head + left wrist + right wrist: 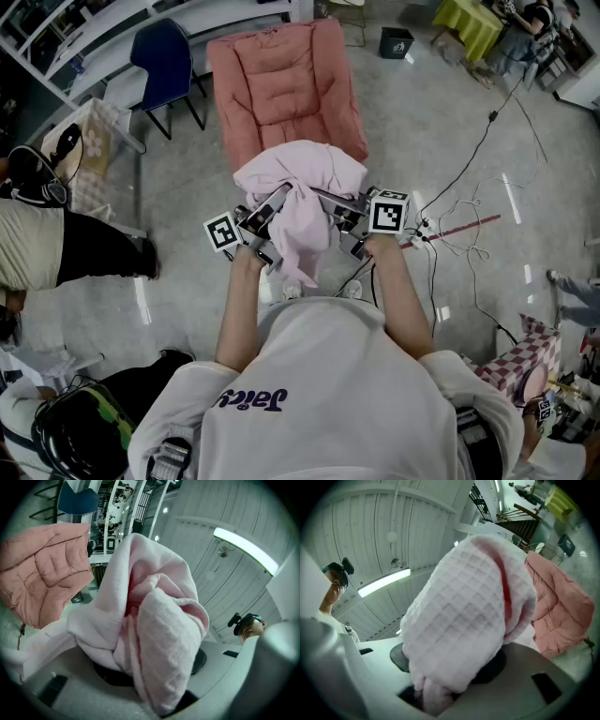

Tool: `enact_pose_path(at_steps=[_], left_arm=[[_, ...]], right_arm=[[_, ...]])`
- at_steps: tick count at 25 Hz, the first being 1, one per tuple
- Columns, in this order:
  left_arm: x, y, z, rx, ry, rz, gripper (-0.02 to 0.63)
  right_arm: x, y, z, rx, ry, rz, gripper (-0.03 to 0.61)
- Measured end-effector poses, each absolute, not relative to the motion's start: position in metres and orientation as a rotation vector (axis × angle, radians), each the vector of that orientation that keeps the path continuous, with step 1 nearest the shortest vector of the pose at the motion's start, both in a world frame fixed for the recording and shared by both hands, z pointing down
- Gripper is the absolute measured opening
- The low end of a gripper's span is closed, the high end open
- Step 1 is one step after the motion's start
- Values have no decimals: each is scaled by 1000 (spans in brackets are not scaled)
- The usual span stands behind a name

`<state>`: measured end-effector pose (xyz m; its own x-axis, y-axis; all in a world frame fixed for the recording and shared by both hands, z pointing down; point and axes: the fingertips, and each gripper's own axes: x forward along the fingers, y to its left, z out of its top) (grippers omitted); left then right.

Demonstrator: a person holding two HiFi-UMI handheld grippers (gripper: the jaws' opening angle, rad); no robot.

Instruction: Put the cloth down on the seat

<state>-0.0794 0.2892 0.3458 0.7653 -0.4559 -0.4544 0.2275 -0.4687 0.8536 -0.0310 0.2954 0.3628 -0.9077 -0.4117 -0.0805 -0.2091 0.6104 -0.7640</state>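
A pale pink cloth (302, 186) hangs bunched between my two grippers, in front of the pink padded seat (286, 89) and a little nearer me. My left gripper (271, 210) is shut on the cloth's left side, and a fold droops down past it. My right gripper (339, 208) is shut on the right side. In the left gripper view the cloth (157, 634) fills the jaws, with the seat (42, 569) at the left. The right gripper view has waffle-textured cloth (464, 616) pinched between the pads and the seat (560, 606) at the right.
A blue chair (164, 61) stands left of the seat. A person in dark trousers (66, 248) is at the left edge. Cables (469, 216) trail over the floor on the right. A dark bin (396, 42) and a yellow-green table (469, 23) lie beyond.
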Motion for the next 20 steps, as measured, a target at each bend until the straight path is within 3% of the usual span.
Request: enact_pose_path(at_steps=[8,20], left_arm=[[-96,291,335,1905,-138,-775,195],[-99,271,366,1802,-156,-763,201]], right_arm=[[-48,300,349,-577,2614,-1070,232],[-51,279,378,-706,2442,-1259,262]])
